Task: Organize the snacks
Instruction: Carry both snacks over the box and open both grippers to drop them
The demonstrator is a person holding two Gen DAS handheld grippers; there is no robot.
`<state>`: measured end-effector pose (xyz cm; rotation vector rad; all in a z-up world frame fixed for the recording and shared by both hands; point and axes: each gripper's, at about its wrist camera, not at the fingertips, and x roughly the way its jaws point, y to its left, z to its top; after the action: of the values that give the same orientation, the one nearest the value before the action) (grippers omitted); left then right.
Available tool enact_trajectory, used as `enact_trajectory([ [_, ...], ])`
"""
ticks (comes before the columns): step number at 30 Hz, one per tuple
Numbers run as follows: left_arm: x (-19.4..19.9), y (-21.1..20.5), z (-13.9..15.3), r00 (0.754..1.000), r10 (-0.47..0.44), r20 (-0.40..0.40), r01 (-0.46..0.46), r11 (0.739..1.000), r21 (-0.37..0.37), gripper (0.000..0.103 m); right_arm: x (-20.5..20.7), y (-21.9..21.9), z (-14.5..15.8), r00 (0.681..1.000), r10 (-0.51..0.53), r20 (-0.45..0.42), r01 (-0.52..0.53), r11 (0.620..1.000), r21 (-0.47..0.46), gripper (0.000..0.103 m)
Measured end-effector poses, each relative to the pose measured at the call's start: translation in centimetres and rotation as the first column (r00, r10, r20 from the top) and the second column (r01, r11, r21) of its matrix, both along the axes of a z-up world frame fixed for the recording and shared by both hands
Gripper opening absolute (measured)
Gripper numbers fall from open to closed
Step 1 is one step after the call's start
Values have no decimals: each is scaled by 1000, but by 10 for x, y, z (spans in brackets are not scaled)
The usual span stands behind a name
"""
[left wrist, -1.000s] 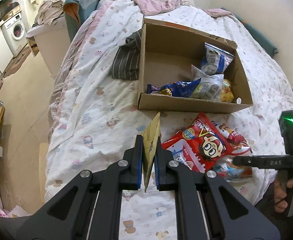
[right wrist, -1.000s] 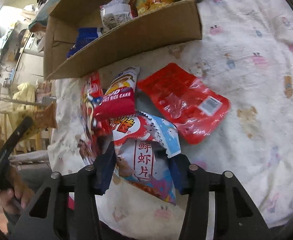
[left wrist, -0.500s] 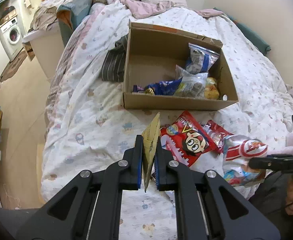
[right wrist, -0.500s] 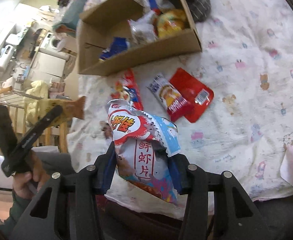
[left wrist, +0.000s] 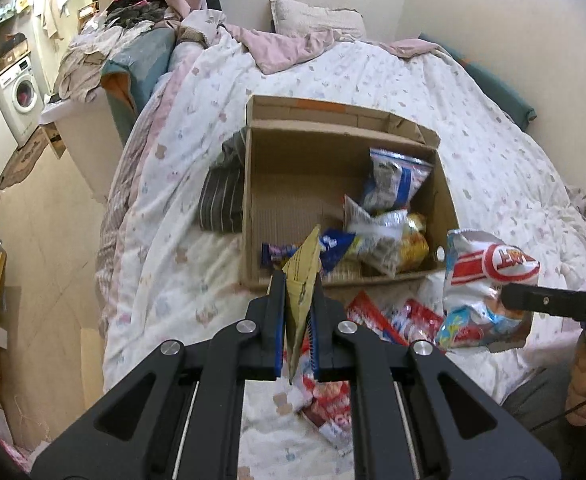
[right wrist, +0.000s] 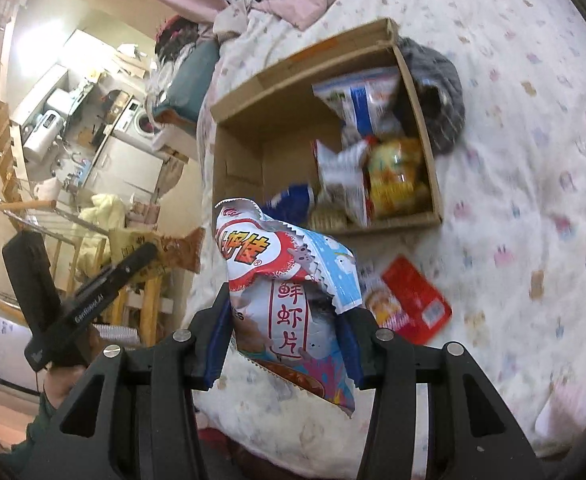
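An open cardboard box [left wrist: 253, 216] [right wrist: 237, 148] sits on the bed and holds several snack bags. My left gripper [left wrist: 297, 300] is shut on a flat yellow-brown snack packet [left wrist: 303, 280], held in the air just in front of the box's near wall. My right gripper [right wrist: 285, 328] is shut on a white, red and blue shrimp-chip bag [right wrist: 289, 276], lifted above the bed; the bag also shows in the left wrist view [left wrist: 485, 280]. Red snack packets [left wrist: 389, 316] [right wrist: 409, 304] lie on the quilt in front of the box.
A dark striped cloth [left wrist: 221, 196] lies against the box's left side. The bed's edge drops to the floor on the left [left wrist: 53, 240]. A washing machine [left wrist: 17, 92] stands far left. A wall [left wrist: 513, 40] runs along the bed's right side.
My right gripper has lifted the shrimp-chip bag off the bed and carried it up toward the box. My left gripper has moved closer to the box with its packet.
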<state>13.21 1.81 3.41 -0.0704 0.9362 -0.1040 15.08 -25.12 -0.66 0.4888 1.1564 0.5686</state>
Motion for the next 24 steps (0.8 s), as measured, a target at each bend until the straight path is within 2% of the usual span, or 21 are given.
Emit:
enact_trajectory([
  [7,39,5,15,999,21,40,-21,1000,0,7,43,6,12,995,-69,70,71,997,-23,49],
  [11,63,-1,8,999,15,37,-16,1000,20,8,69,14,13,991,-91,93,93,995,-21,49],
  [19,98,-17,-34,1000,-18,0,18,996,84,8,123,49,-17,996,-51,67,54,997,-50,49],
  [22,106,-19,-42,999,-33,-34,36,997,72,8,138,59,-32,998,-32,53,34,999,-42,49],
  [24,109,-17,-42,999,-30,-31,31,999,34,8,146,63,-43,999,-23,39,24,999,-29,49],
])
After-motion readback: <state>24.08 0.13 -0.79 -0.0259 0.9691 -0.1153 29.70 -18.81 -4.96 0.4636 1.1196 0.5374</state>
